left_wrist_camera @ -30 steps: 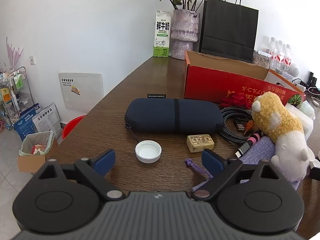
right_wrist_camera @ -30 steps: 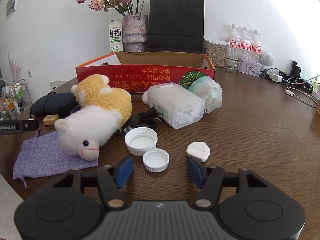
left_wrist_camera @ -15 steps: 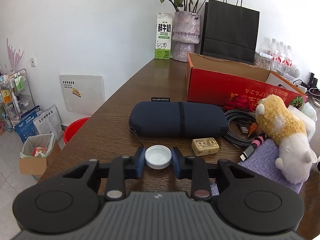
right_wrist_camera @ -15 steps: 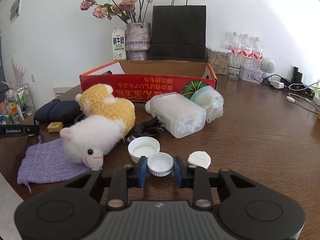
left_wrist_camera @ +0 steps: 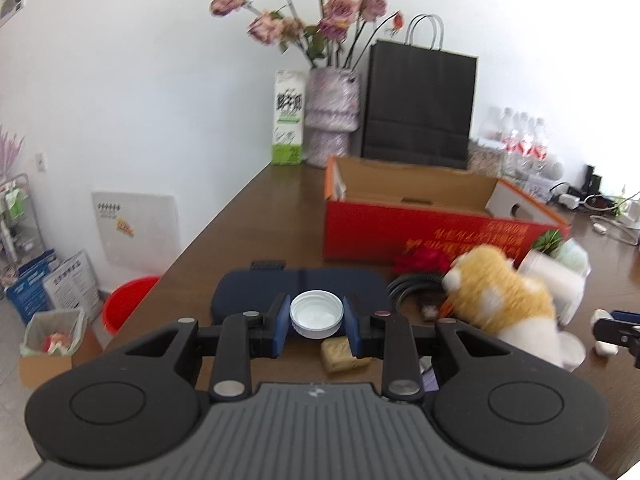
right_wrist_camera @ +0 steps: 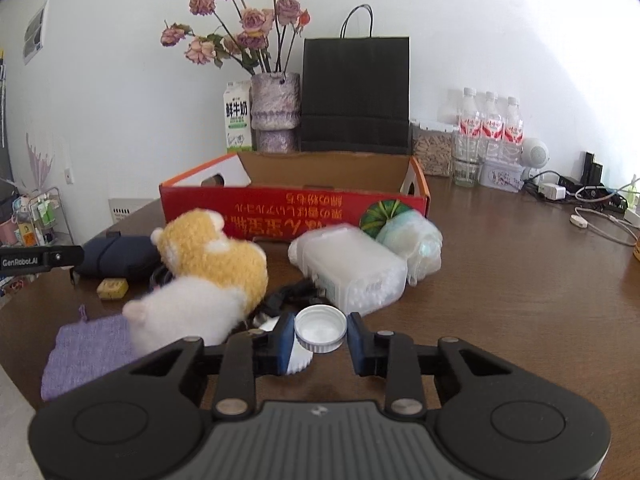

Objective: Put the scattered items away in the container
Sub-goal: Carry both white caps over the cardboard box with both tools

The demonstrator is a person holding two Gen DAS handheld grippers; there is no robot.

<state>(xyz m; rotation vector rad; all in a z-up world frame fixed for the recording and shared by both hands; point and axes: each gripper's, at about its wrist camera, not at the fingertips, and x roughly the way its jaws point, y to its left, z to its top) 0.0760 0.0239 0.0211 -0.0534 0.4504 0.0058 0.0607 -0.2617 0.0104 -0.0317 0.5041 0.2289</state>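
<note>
1. White bottle cap (left_wrist_camera: pixel 316 313) at centre of the left wrist view, open side up, clamped between the two blue fingers (left_wrist_camera: pixel 280 325) of the left gripper (left_wrist_camera: pixel 316 326), one pad touching each side of its rim; held above the table.
2. Second white cap (right_wrist_camera: pixel 320 328) at lower centre of the right wrist view, open side up, clamped by the right gripper (right_wrist_camera: pixel 320 338); left finger (right_wrist_camera: pixel 285 340) and right finger against opposite sides of its rim.
3. Wider white lid (right_wrist_camera: pixel 299 356) partly hidden behind and below the right gripper's left finger, resting on the table (right_wrist_camera: pixel 520 300).
4. Just beyond the left gripper's cap: dark blue pouch (left_wrist_camera: pixel 300 284); small tan block (left_wrist_camera: pixel 340 354) lower right of the cap, partly behind the right-hand finger.
5. Plush toy (right_wrist_camera: pixel 208 276), orange and white, left of centre in the right wrist view, lying partly on a purple cloth (right_wrist_camera: pixel 88 356); blurred at right in the left wrist view.
6. Translucent plastic box (right_wrist_camera: pixel 352 268) on its side above the right gripper's cap, black cable (right_wrist_camera: pixel 288 294) between them.
7. Red cardboard box (right_wrist_camera: pixel 296 204), open-topped, across the middle of both views, behind the scattered things.
8. Vase of flowers (right_wrist_camera: pixel 275 112), milk carton (right_wrist_camera: pixel 237 122) and black paper bag (right_wrist_camera: pixel 355 96) against the wall in the upper middle.
</note>
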